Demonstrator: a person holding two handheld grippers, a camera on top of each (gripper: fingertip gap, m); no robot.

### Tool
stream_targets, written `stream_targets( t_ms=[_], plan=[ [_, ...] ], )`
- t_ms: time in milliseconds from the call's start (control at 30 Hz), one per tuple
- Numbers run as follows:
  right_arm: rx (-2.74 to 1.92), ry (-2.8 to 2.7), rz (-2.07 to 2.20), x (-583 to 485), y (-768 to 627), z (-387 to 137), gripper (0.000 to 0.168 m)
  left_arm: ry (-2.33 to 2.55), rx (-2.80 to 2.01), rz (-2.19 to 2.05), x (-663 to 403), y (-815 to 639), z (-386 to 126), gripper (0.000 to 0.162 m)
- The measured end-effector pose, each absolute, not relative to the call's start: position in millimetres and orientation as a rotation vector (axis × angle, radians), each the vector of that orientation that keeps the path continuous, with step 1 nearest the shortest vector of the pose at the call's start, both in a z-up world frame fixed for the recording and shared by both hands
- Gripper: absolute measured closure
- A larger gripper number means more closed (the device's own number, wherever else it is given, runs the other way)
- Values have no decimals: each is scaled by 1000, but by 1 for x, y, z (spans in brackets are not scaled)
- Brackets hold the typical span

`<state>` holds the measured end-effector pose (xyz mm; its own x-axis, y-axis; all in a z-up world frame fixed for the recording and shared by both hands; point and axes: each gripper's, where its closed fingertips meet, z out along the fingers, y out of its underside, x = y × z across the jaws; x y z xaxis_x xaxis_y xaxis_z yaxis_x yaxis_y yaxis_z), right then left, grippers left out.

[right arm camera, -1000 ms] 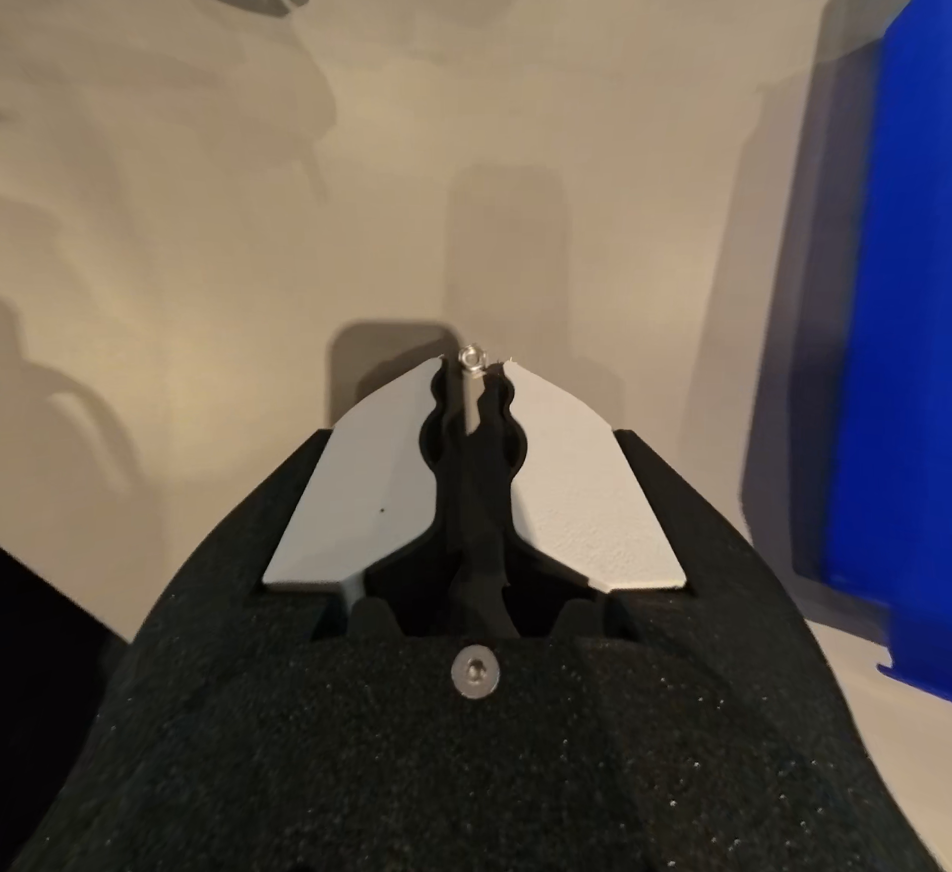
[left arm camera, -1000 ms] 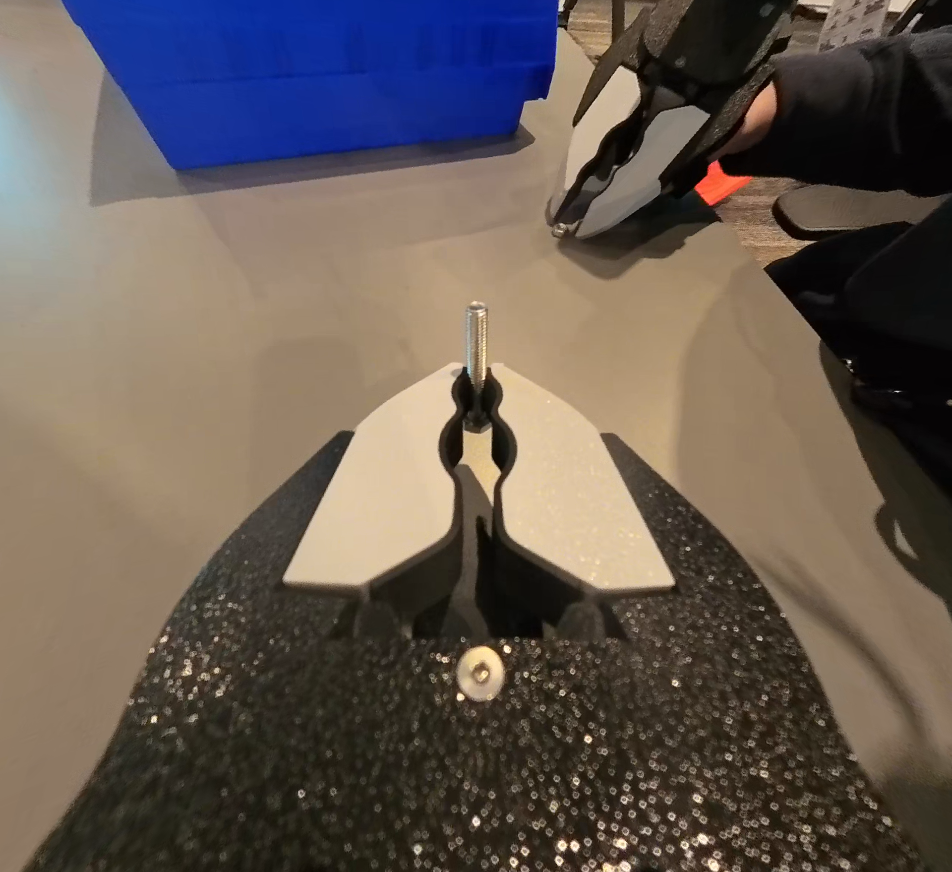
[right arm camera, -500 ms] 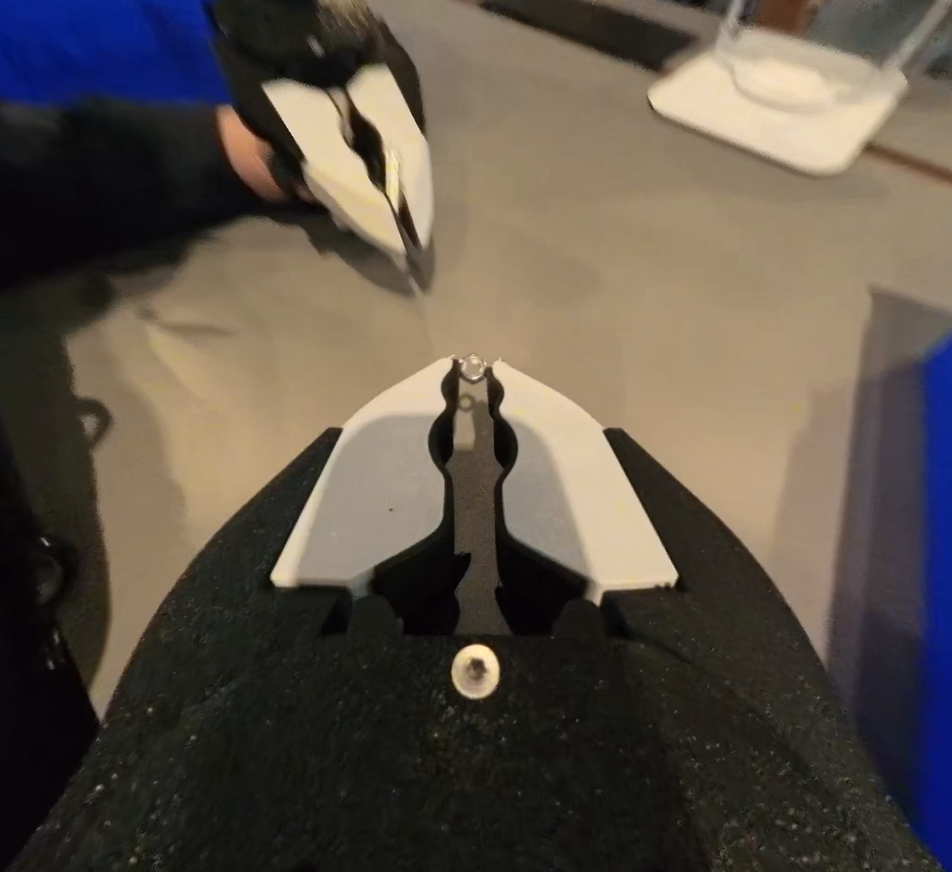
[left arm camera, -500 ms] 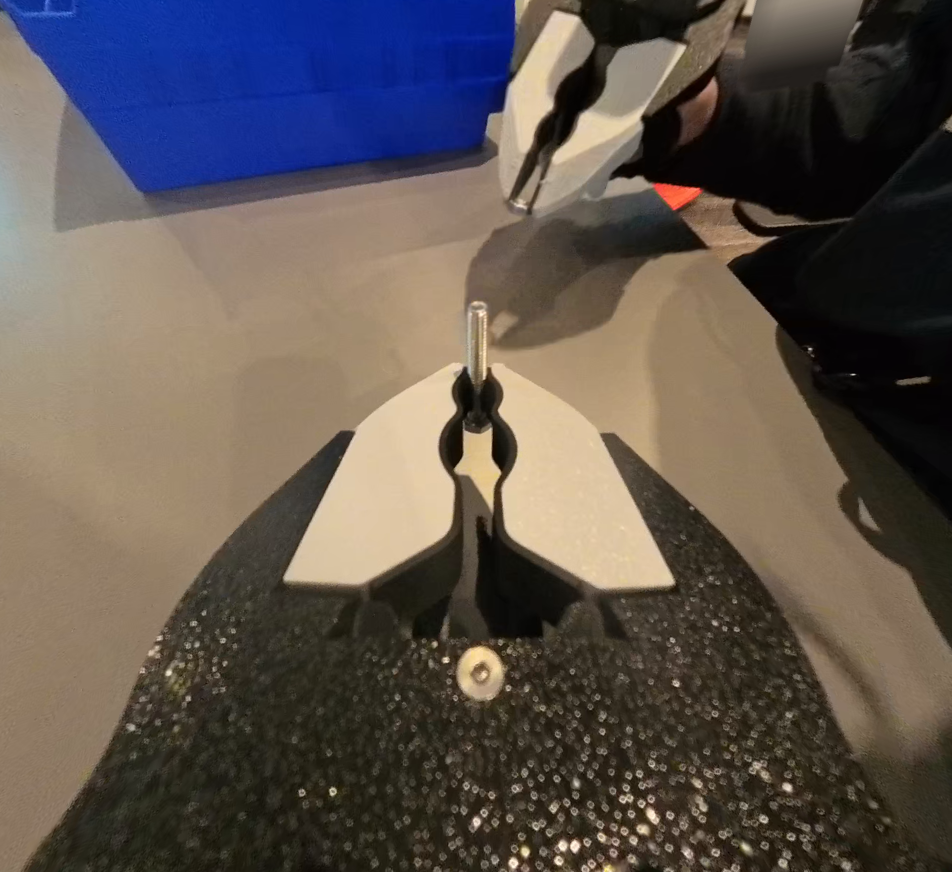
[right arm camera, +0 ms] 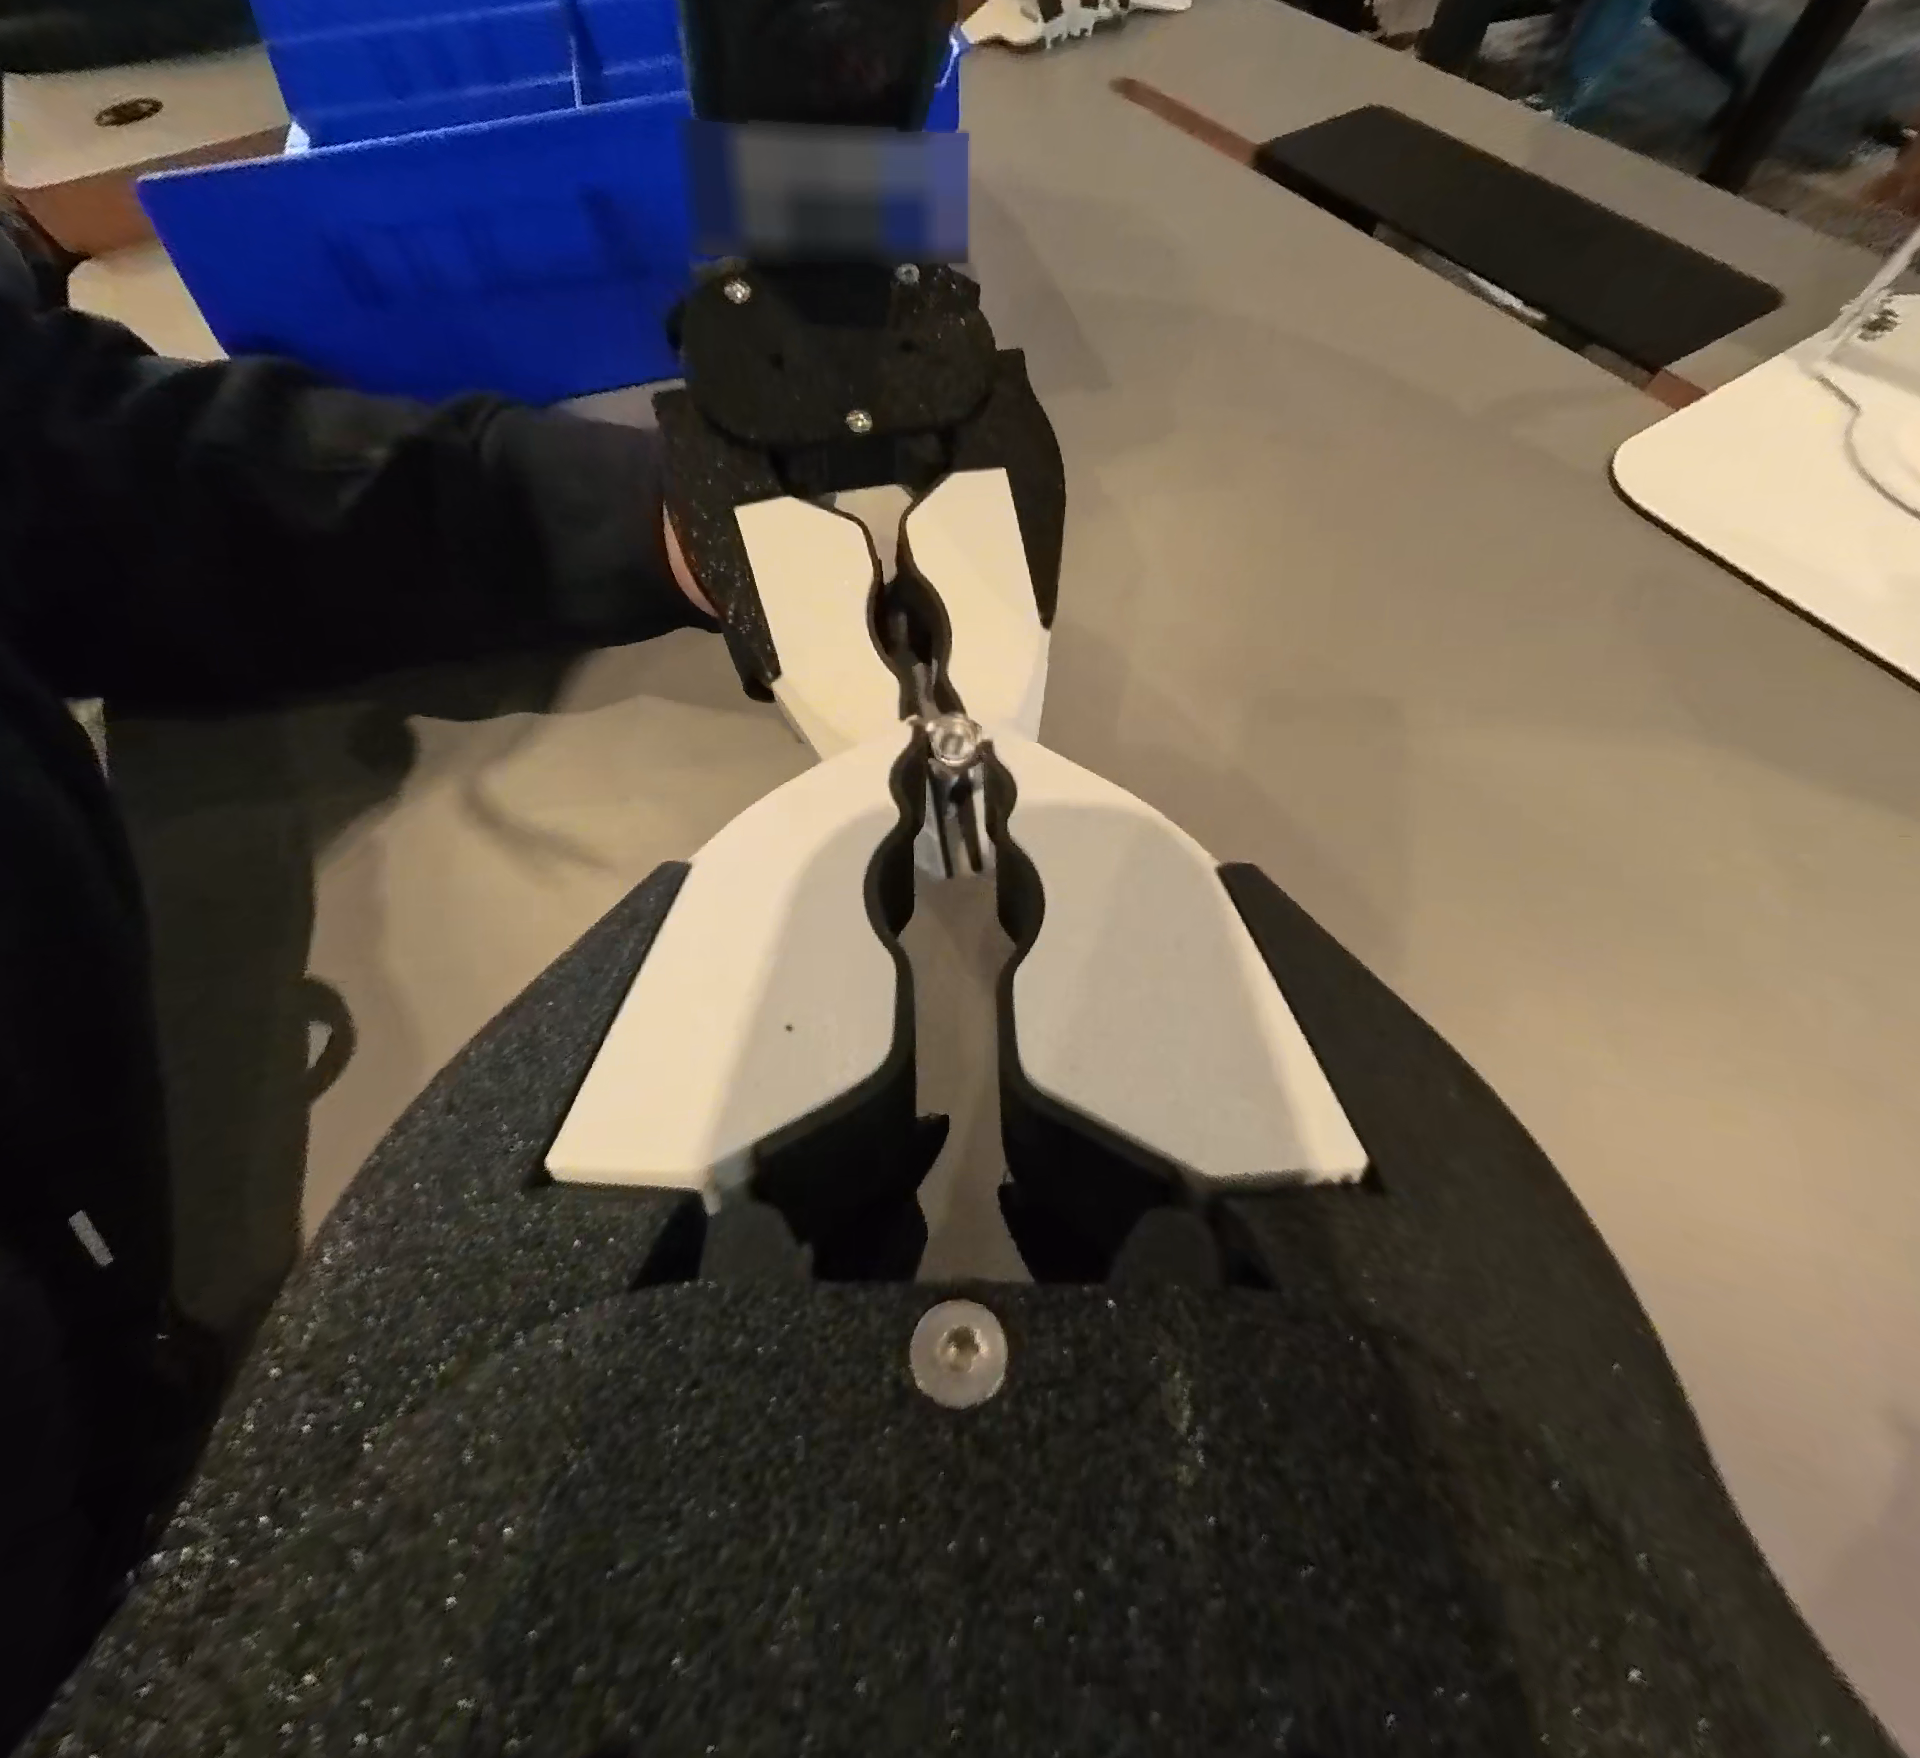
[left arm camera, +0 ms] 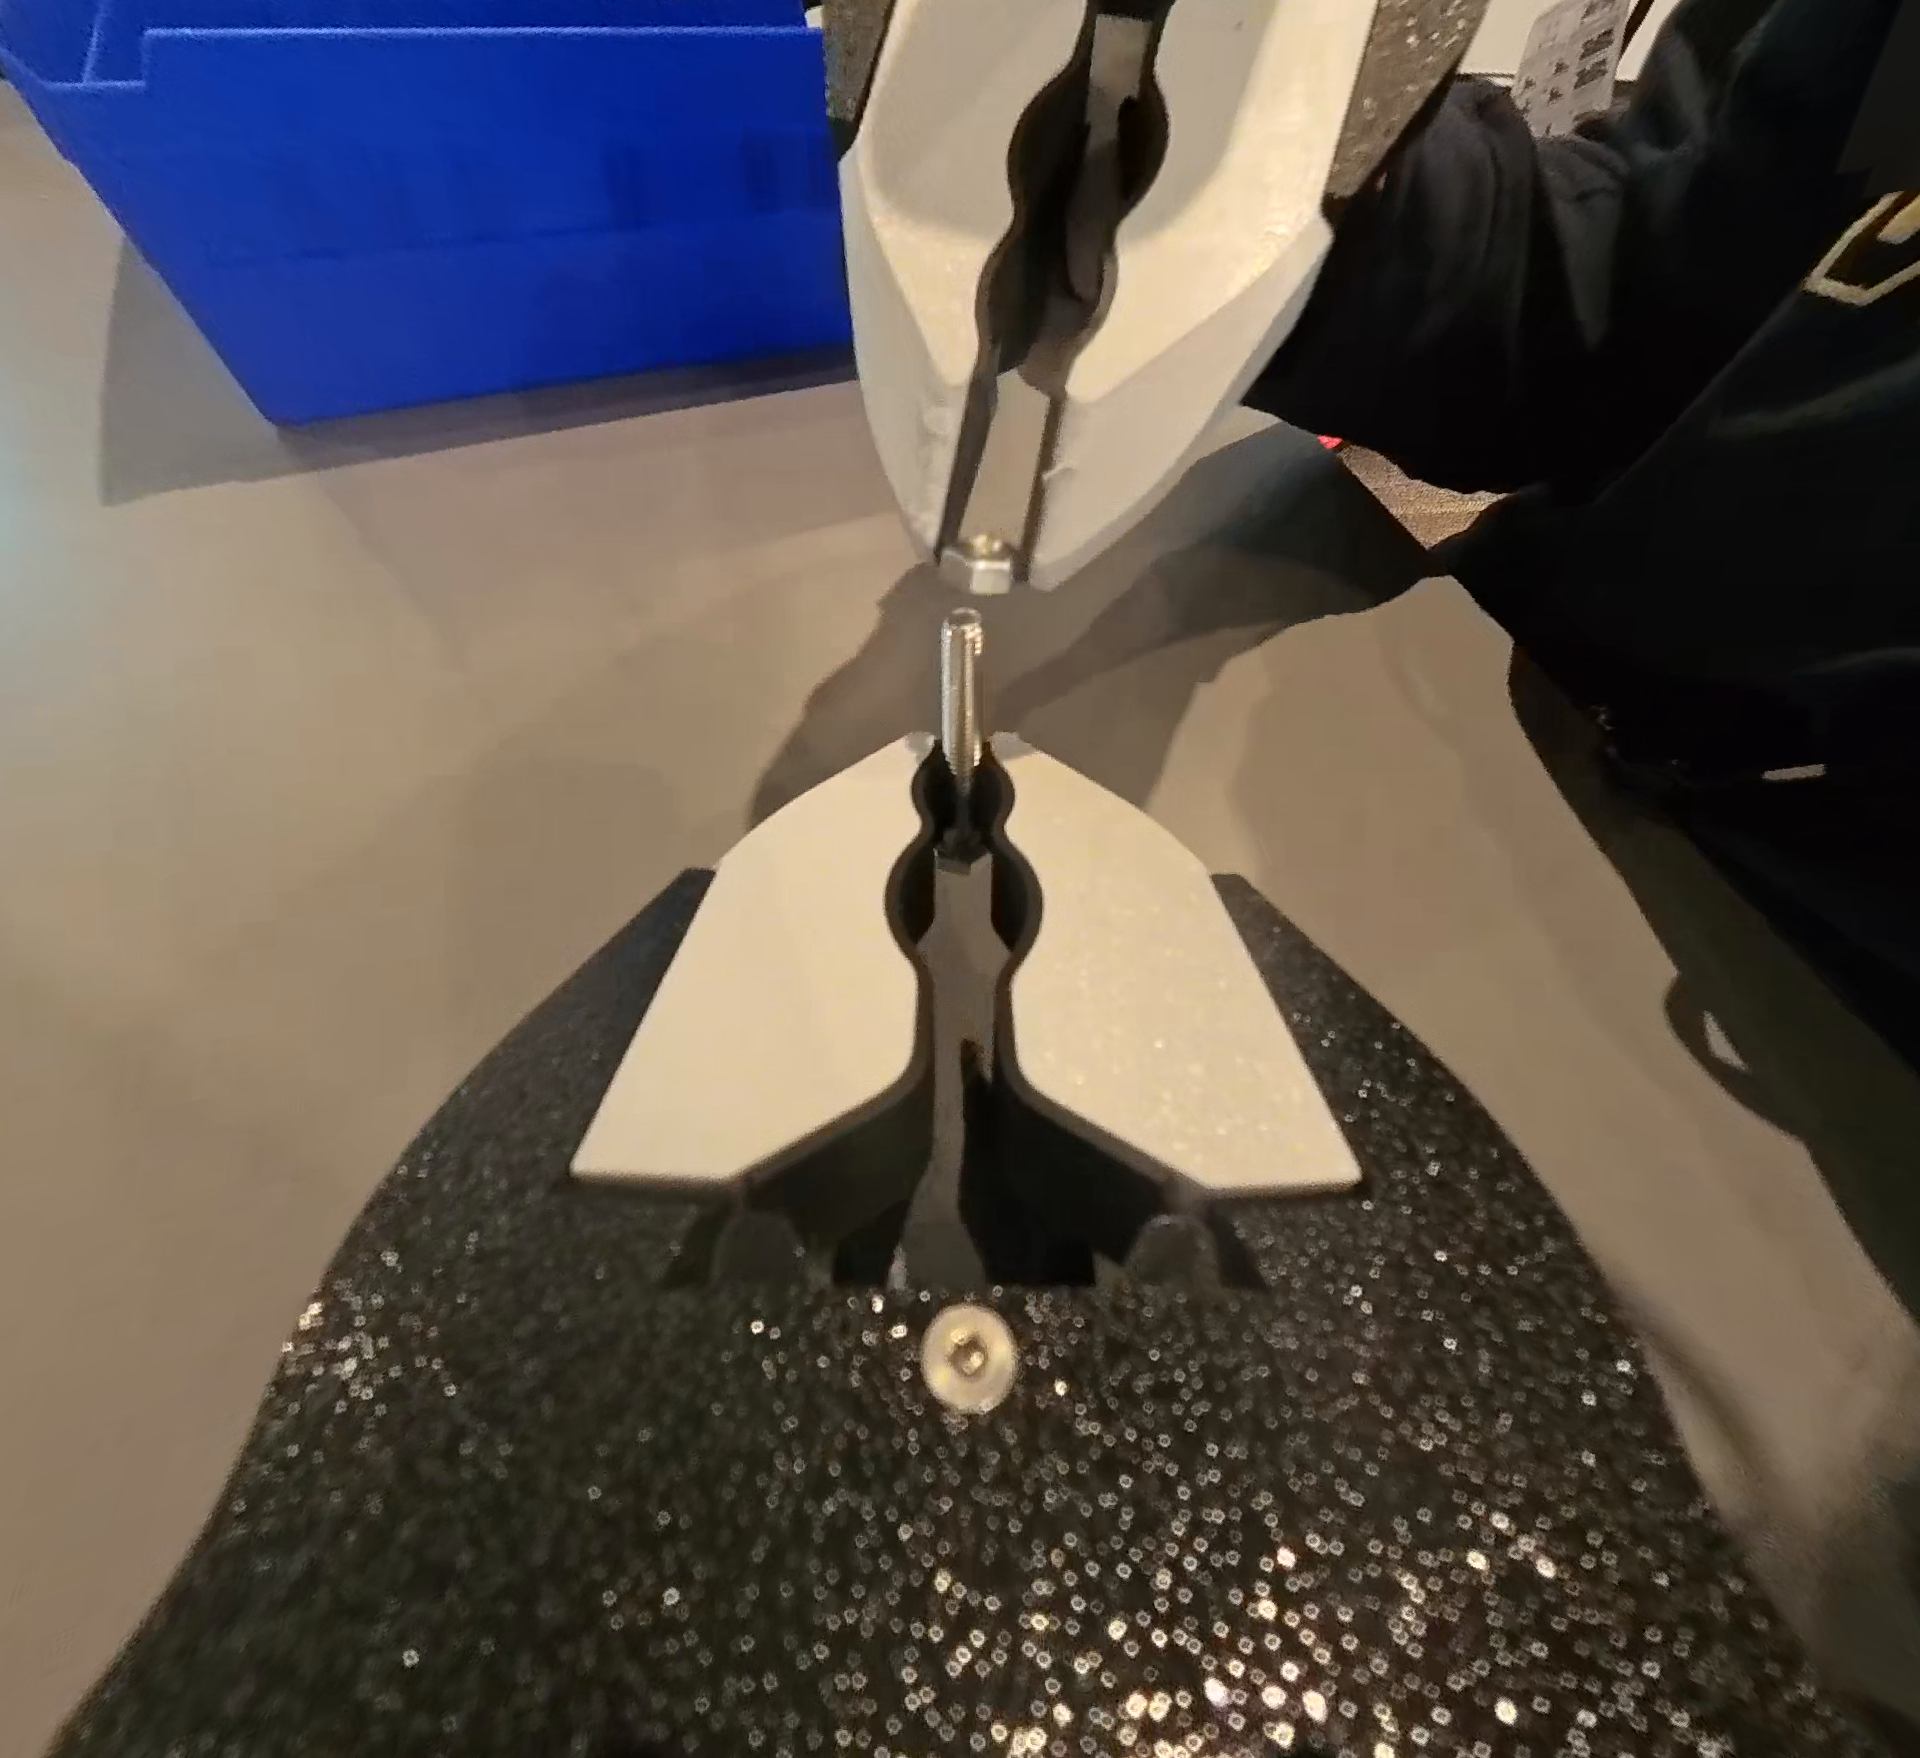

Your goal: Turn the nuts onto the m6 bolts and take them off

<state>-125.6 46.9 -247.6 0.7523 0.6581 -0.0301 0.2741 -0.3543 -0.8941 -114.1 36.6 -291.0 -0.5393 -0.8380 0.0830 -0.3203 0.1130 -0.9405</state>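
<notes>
My left gripper (left arm camera: 961, 758) is shut on a silver M6 bolt (left arm camera: 957, 685) by its head end, the threaded shaft sticking out forward past the fingertips. My right gripper (left arm camera: 982, 565) faces it from above, shut on a silver hex nut (left arm camera: 975, 565) at its tips. The nut sits just beyond the bolt's tip with a small gap. In the right wrist view my right gripper (right arm camera: 951, 752) holds the nut (right arm camera: 954, 740) directly in front of the left gripper (right arm camera: 914, 669), whose bolt is mostly hidden behind the nut.
A blue plastic bin (left arm camera: 468, 181) stands on the grey table (left arm camera: 364, 669) at the back left; it also shows in the right wrist view (right arm camera: 436, 222). A white tray (right arm camera: 1787, 482) and a black pad (right arm camera: 1507, 254) lie to the right. A person's dark sleeve (left arm camera: 1610, 358) is at right. Some 5 cm of space lies between my two pairs of fingers.
My right gripper lifted the nut off the table and swung across to face my left gripper, bringing the nut close to the bolt's tip. The left gripper kept the bolt steady.
</notes>
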Motion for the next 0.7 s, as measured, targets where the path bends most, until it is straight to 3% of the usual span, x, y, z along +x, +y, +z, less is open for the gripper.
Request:
stream_targets(
  t_ms=[700],
  plan=[
    [-2014,-723,492,-128,50,-253,158,1936,-1122,-1414,-114,35,-293,157]
  ],
)
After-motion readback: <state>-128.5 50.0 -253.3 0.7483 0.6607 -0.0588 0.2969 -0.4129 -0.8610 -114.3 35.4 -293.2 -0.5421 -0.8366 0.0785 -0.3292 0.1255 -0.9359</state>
